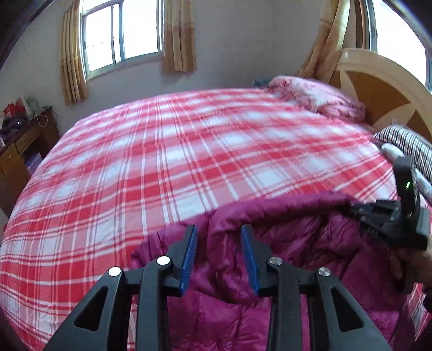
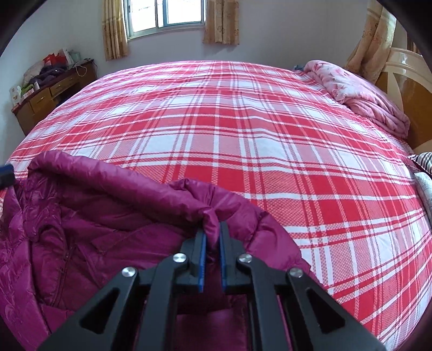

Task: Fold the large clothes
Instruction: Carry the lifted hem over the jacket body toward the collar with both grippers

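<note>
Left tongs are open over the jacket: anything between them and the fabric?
Nothing visible: the left tongs hang open directly over the magenta jacket. The right tongs already pinch its edge.

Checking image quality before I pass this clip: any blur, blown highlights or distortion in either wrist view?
Left wrist view: plaid bedspread and pink quilt are smeared by motion blur, windows blown out white, strong fisheye bowing. Right wrist view: sharper, plaid weave crisp, window overexposed, same barrel distortion with dark corners; right hand-held gripper and magenta jacket evenly lit.
</note>
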Demonstrator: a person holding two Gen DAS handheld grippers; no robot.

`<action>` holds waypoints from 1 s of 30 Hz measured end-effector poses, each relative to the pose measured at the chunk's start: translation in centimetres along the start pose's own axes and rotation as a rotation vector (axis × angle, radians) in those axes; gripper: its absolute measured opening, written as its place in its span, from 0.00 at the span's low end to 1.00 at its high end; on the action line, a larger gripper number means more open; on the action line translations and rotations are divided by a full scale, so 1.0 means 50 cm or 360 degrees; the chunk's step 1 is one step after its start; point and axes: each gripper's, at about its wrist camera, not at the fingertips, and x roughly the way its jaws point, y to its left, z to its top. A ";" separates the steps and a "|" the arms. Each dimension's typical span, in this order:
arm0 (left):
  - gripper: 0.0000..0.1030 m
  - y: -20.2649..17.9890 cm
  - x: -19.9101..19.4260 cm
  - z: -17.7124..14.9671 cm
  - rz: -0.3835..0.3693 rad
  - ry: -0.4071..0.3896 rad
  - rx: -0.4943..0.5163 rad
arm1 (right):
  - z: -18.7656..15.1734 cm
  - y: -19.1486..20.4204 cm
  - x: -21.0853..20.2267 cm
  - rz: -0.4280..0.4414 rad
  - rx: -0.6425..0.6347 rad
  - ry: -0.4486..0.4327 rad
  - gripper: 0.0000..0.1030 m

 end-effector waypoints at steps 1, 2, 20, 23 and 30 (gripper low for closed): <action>0.52 0.001 -0.008 0.022 0.0014 -0.0052 -0.0037 | -0.001 0.001 0.001 -0.0004 -0.0004 -0.0001 0.09; 0.80 0.002 -0.006 0.040 0.0033 -0.0079 -0.0075 | -0.002 0.002 0.002 -0.0007 -0.0005 -0.0007 0.09; 0.93 -0.027 0.197 -0.073 0.0144 0.0292 -0.0068 | -0.013 -0.035 -0.087 0.0057 0.0171 -0.0235 0.40; 0.93 -0.027 0.200 -0.072 0.0136 0.0299 -0.0055 | 0.016 -0.030 -0.135 0.0032 0.0269 -0.0364 0.42; 0.93 -0.006 0.119 -0.038 0.0052 0.0089 -0.0154 | 0.147 0.030 -0.065 0.0217 0.0264 -0.0192 0.45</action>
